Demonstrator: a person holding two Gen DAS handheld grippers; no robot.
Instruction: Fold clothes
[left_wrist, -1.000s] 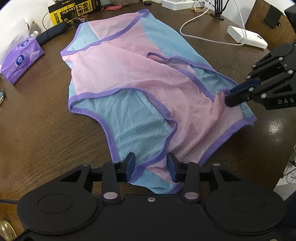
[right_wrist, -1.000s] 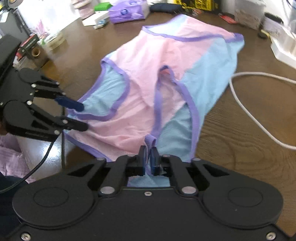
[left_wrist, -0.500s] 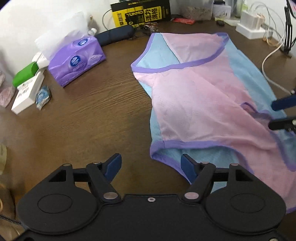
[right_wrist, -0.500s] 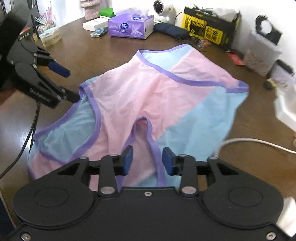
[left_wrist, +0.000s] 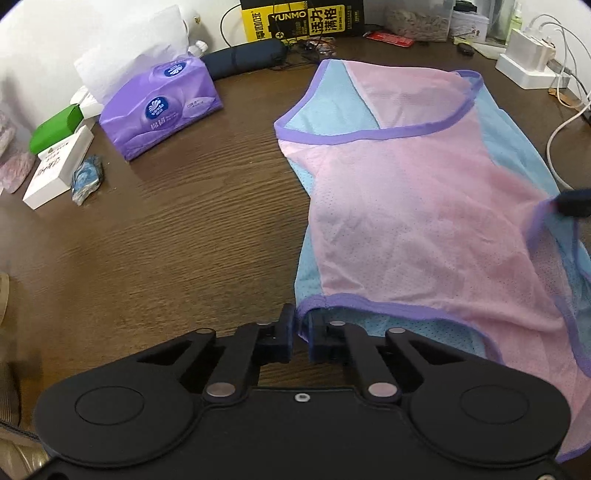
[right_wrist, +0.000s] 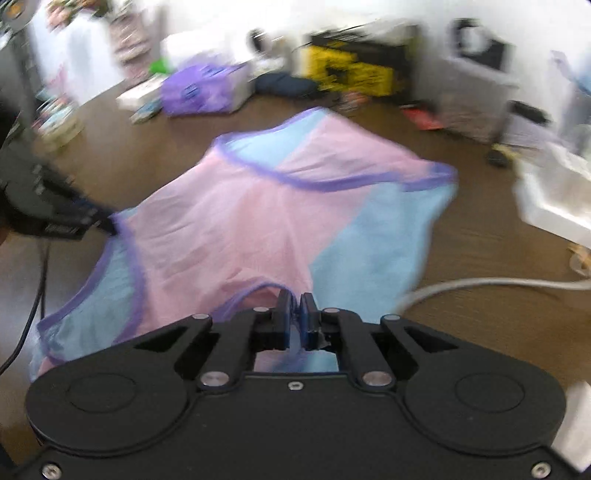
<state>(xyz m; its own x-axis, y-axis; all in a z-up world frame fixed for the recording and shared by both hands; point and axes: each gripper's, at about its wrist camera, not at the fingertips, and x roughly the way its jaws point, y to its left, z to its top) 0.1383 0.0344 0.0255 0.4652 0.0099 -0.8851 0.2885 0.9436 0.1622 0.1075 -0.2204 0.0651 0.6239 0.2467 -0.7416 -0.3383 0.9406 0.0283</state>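
A pink and light-blue mesh garment with purple trim (left_wrist: 413, 206) lies spread on the brown wooden table (left_wrist: 184, 229). My left gripper (left_wrist: 302, 332) is shut on the garment's near left purple-trimmed corner. My right gripper (right_wrist: 294, 314) is shut on a purple-trimmed edge of the same garment (right_wrist: 258, 229) at its near middle; this view is blurred by motion. The right gripper's fingertip (left_wrist: 574, 201) shows at the right edge of the left wrist view, on the trim. The left gripper (right_wrist: 107, 223) shows at the left of the right wrist view, on the garment's corner.
A purple tissue pack (left_wrist: 162, 110), a white box (left_wrist: 55, 170), a green item (left_wrist: 55, 127) and a dark pouch (left_wrist: 243, 59) lie at the back left. A yellow-black box (left_wrist: 303, 18) stands at the back. A white power adapter (left_wrist: 528, 62) and white cable (right_wrist: 498, 286) lie on the right.
Both grippers were open half a second ago and have now shut on the garment's trim, the left on the near left corner, the right on the near middle edge. The right view is now blurred by motion.
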